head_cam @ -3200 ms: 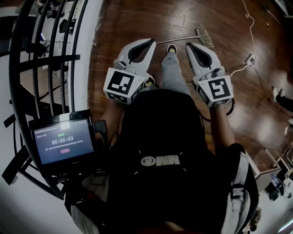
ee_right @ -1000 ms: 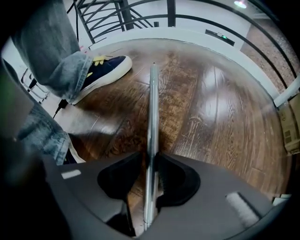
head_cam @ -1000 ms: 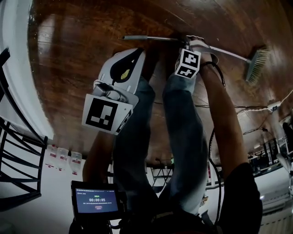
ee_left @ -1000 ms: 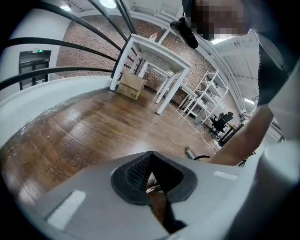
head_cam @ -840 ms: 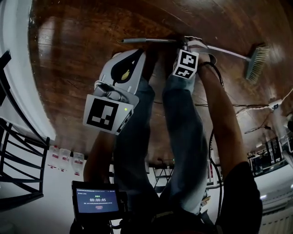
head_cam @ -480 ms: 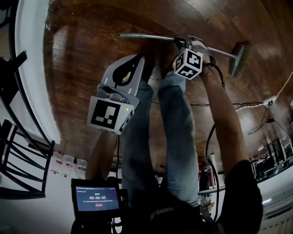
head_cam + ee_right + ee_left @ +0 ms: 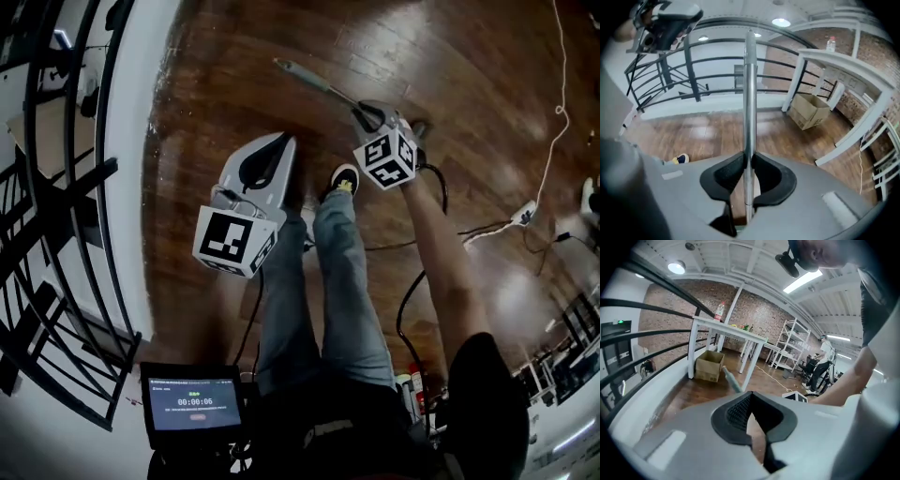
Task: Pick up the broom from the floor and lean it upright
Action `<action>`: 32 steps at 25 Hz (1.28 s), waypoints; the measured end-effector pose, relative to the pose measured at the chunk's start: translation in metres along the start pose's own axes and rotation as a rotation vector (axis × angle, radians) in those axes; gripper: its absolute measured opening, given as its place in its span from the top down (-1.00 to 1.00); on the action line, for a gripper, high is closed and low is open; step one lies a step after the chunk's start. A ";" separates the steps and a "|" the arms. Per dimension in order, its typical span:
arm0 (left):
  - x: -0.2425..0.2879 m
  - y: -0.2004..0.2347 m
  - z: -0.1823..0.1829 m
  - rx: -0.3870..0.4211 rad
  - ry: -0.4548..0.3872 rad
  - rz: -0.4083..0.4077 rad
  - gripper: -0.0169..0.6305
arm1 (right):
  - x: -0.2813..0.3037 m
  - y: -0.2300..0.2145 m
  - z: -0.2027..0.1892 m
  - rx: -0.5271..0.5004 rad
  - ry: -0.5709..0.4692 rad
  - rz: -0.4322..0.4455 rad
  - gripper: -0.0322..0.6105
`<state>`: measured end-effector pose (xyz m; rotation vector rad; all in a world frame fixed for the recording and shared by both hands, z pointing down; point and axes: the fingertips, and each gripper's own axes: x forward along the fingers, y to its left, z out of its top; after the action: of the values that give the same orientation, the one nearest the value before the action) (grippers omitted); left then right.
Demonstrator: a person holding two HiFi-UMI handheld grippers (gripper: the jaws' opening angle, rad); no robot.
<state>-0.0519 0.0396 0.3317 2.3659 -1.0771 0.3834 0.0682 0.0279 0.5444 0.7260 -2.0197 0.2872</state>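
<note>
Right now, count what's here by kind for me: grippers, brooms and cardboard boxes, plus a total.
Grippers: 2 (left gripper shut and empty, right gripper shut on the broom)
Brooms: 1
Cardboard boxes: 1
Total: 4

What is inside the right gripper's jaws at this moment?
The broom handle, a metal pole, pinched between the pads of the right gripper. Below the jaws the gripper's body covers the rest; the brush shows in no view.
</note>
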 end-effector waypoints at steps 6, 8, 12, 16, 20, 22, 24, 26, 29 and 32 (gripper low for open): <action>0.014 -0.058 0.089 0.107 0.017 -0.046 0.90 | -0.080 -0.064 0.027 0.267 -0.129 -0.059 0.65; 0.013 -0.079 0.104 0.097 0.023 -0.049 0.90 | -0.102 -0.074 0.029 0.344 -0.153 -0.061 0.65; 0.030 -0.105 0.130 0.103 0.010 -0.073 0.90 | -0.130 -0.108 0.054 0.426 -0.232 -0.085 0.65; 0.056 -0.112 0.152 0.099 -0.007 -0.101 0.90 | -0.140 -0.143 0.079 0.445 -0.270 -0.105 0.65; 0.081 -0.102 0.182 0.132 -0.041 -0.114 0.90 | -0.143 -0.183 0.105 0.432 -0.271 -0.139 0.65; 0.097 -0.087 0.202 0.154 -0.074 -0.117 0.90 | -0.140 -0.207 0.120 0.436 -0.267 -0.160 0.65; 0.117 -0.072 0.225 0.159 -0.121 -0.138 0.90 | -0.134 -0.228 0.130 0.453 -0.248 -0.178 0.64; 0.143 -0.060 0.249 0.176 -0.149 -0.177 0.90 | -0.126 -0.247 0.139 0.478 -0.218 -0.196 0.64; 0.193 -0.048 0.279 0.203 -0.142 -0.255 0.18 | -0.113 -0.273 0.151 0.512 -0.176 -0.220 0.65; 0.234 -0.051 0.297 0.272 -0.140 -0.335 -0.07 | -0.105 -0.289 0.161 0.529 -0.155 -0.229 0.65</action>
<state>0.1515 -0.2412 0.1721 2.7906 -0.6993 0.2575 0.1678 -0.2383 0.3458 1.3318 -1.9948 0.6595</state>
